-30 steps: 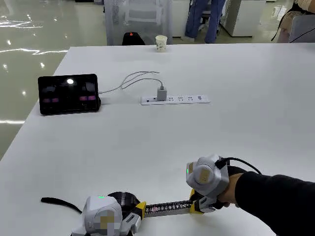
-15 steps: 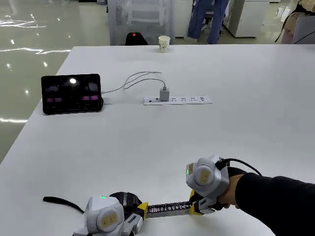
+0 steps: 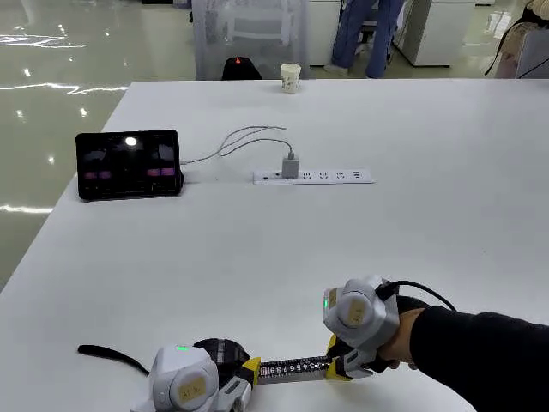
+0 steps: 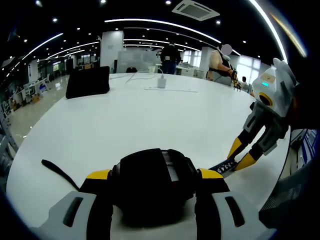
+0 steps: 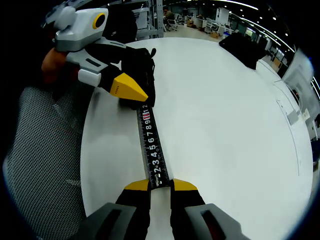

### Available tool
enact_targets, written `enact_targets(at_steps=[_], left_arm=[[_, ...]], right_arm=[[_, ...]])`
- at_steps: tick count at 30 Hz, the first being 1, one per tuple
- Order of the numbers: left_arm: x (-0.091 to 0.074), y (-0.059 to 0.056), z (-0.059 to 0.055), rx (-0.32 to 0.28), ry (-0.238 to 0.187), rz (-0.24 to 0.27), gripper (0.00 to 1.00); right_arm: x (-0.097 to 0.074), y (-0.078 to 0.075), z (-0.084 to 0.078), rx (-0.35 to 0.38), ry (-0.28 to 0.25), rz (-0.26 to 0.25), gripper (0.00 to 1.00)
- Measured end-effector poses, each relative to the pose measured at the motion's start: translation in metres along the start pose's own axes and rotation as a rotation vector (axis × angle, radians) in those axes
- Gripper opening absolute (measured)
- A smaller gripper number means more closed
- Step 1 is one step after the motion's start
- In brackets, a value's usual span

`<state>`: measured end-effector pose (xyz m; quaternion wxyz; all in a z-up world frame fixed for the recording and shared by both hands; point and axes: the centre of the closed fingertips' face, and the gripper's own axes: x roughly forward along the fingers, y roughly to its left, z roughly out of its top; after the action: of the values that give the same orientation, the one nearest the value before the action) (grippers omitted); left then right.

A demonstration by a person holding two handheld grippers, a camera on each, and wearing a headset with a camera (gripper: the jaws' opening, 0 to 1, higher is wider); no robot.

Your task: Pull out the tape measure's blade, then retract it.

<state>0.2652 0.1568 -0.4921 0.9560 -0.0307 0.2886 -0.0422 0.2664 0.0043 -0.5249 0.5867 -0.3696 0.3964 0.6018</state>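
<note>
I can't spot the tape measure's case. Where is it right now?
The case sits at the table's near edge, bottom left in the head view, clamped in the left gripper; its blade runs right to the right gripper.

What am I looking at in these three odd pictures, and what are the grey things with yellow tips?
There is no robot: a person holds a two-jaw gripper in each hand. The square-edged picture comes from a headset camera looking down at the white table. The two round pictures come from cameras riding on the grippers. The left gripper has its jaws shut on the black tape measure case. The right gripper pinches the end of the blade, pulled out a short way. A black strap lies beside the case. Farther back lie a tablet, a power strip with a charger, and a paper cup.
</note>
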Motion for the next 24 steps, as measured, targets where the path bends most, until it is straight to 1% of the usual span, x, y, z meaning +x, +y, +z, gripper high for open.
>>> enact_targets(at_steps=[13, 24], left_arm=[[0.0, 0.001, 0.0, 0.0, 0.001, -0.002, 0.62], [0.001, 0.001, 0.0, -0.001, 0.0, -0.002, 0.62]], right_arm=[[0.004, 0.003, 0.007, -0.025, -0.011, 0.002, 0.11], [0.006, 0.004, 0.012, -0.024, -0.028, 0.004, 0.11]])
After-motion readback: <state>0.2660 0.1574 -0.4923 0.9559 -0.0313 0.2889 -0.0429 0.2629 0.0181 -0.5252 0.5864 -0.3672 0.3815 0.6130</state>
